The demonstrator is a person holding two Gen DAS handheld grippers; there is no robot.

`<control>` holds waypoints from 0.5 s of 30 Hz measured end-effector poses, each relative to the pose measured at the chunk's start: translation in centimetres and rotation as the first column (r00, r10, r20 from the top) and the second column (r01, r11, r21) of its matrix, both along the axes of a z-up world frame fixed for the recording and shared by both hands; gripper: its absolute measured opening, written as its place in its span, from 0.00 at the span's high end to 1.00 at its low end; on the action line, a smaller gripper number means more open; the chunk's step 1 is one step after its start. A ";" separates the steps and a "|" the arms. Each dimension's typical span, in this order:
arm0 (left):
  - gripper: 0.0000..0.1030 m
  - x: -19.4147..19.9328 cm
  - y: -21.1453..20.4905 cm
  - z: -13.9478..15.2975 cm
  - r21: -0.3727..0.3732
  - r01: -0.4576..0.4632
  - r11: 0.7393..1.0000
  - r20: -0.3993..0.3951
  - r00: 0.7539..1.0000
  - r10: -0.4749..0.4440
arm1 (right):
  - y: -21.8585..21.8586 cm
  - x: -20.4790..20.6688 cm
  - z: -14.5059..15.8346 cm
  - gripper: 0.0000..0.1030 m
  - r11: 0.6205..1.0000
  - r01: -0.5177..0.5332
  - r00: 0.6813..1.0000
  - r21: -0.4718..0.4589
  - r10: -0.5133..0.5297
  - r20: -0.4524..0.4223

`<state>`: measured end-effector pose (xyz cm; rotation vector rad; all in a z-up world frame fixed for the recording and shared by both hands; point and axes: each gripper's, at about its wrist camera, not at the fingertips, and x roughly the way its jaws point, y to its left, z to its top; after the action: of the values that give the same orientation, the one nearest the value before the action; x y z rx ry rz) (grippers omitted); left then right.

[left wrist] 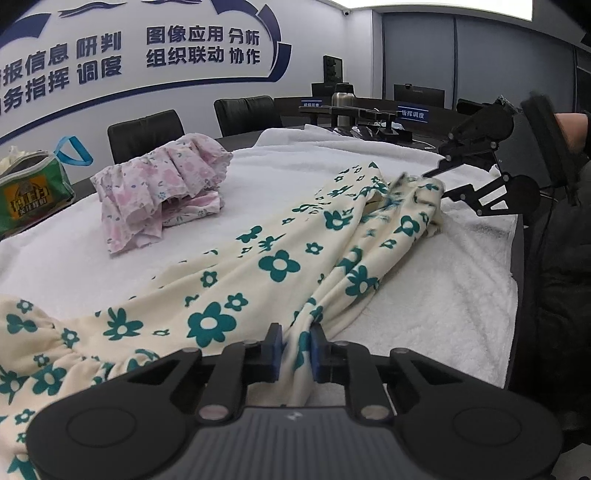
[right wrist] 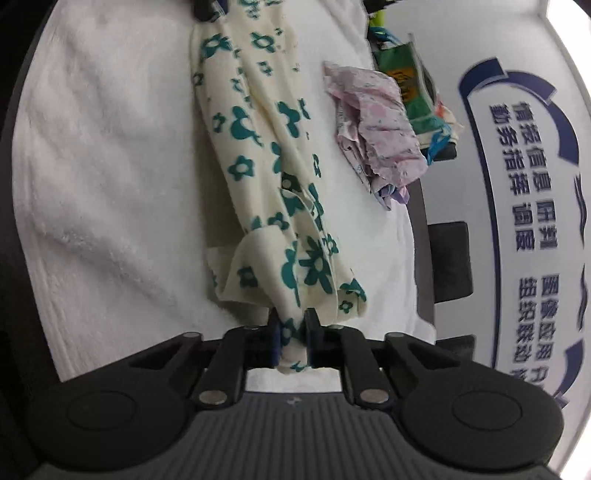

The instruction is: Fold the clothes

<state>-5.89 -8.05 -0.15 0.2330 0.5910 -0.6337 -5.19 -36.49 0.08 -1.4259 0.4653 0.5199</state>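
A cream garment with teal flowers (left wrist: pixel 273 266) lies stretched across the white towel (left wrist: pixel 443 295). My left gripper (left wrist: pixel 297 350) is shut on a bunched fold of its near end, blue pads pressing the cloth. At the far end, my right gripper (left wrist: pixel 441 182) pinches the other end, a person's hand behind it. In the right wrist view the same garment (right wrist: pixel 266 166) runs away from the right gripper (right wrist: pixel 293 343), whose pads clamp a gathered corner. The left gripper (right wrist: pixel 207 9) shows at the top edge.
A folded pink floral garment (left wrist: pixel 162 192) (right wrist: pixel 376 125) rests on the towel beside the cream one. A green bag (left wrist: pixel 29 195) (right wrist: pixel 410 85) stands at the table's edge. Black chairs (left wrist: pixel 147 133) line the far side. A person's dark sleeve (left wrist: pixel 554 258) is at right.
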 end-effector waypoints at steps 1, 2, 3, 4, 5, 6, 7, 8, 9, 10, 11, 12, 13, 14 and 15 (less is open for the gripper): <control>0.86 0.1 0.2 0.0 -0.010 0.000 1.000 -0.007 1.000 0.000 | -0.6 0.5 -0.5 0.79 0.998 0.048 0.999 -0.045 -0.047 0.006; 0.84 0.2 0.3 0.0 -0.017 -0.001 1.000 -0.012 1.000 0.000 | -1.3 0.9 -0.9 0.79 0.992 0.093 0.996 -0.085 -0.092 0.016; 0.84 0.2 0.3 0.0 -0.023 -0.001 1.000 -0.017 1.000 0.000 | -2.3 1.2 -1.1 0.79 0.985 0.135 0.991 -0.106 -0.132 0.036; 0.84 0.3 0.4 0.0 -0.029 -0.001 1.000 -0.021 1.000 0.000 | -3.2 1.5 -0.7 0.83 0.980 0.187 0.982 -0.065 -0.184 0.051; 0.84 0.3 0.5 0.0 -0.035 -0.001 0.999 -0.025 1.000 0.000 | -3.8 1.6 0.7 0.84 0.970 0.235 0.971 0.066 -0.237 0.034; 0.84 0.4 0.6 0.0 -0.041 -0.001 0.999 -0.030 1.000 0.000 | -4.4 1.7 2.0 0.84 0.940 0.281 0.958 0.194 -0.288 0.009; 0.83 0.3 0.6 0.0 -0.041 -0.002 0.999 -0.030 1.000 0.001 | -4.9 1.7 3.4 0.84 0.892 0.314 0.946 0.325 -0.323 -0.028; 0.83 0.3 0.5 0.0 -0.038 -0.003 0.999 -0.027 1.000 0.002 | -5.2 1.5 4.7 0.84 0.826 0.320 0.944 0.464 -0.320 -0.081; 0.83 0.2 0.5 0.0 -0.035 -0.003 0.999 -0.024 1.000 0.002 | -5.5 1.1 5.7 0.83 0.749 0.315 0.946 0.583 -0.296 -0.131; 0.83 0.2 0.4 0.0 -0.032 -0.004 0.999 -0.022 1.000 0.003 | -5.7 0.9 6.3 0.83 0.667 0.315 0.947 0.675 -0.274 -0.171; 0.83 0.1 0.4 0.0 -0.029 -0.005 1.000 -0.019 1.000 0.004 | -5.9 0.8 6.6 0.83 0.578 0.321 0.943 0.750 -0.266 -0.198; 0.83 0.1 0.4 0.0 -0.030 -0.005 1.000 -0.020 1.000 0.004 | -6.1 0.7 6.7 0.82 0.493 0.326 0.940 0.807 -0.263 -0.219; 0.83 0.2 0.5 0.0 -0.035 -0.005 0.999 -0.024 1.000 0.004 | -6.5 0.6 6.6 0.82 0.416 0.342 0.930 0.843 -0.279 -0.240; 0.83 0.2 0.5 0.0 -0.040 -0.005 0.999 -0.028 1.000 0.004 | -7.0 0.7 6.4 0.82 0.302 0.375 0.910 0.877 -0.300 -0.286; 0.83 0.3 0.6 0.0 -0.042 -0.005 0.999 -0.030 1.000 0.004 | -7.5 0.9 6.1 0.82 0.197 0.406 0.890 0.892 -0.308 -0.337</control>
<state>-5.62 -7.46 -0.18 0.1835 0.6061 -0.6453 -4.34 -44.02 6.20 -0.0471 0.4066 0.3401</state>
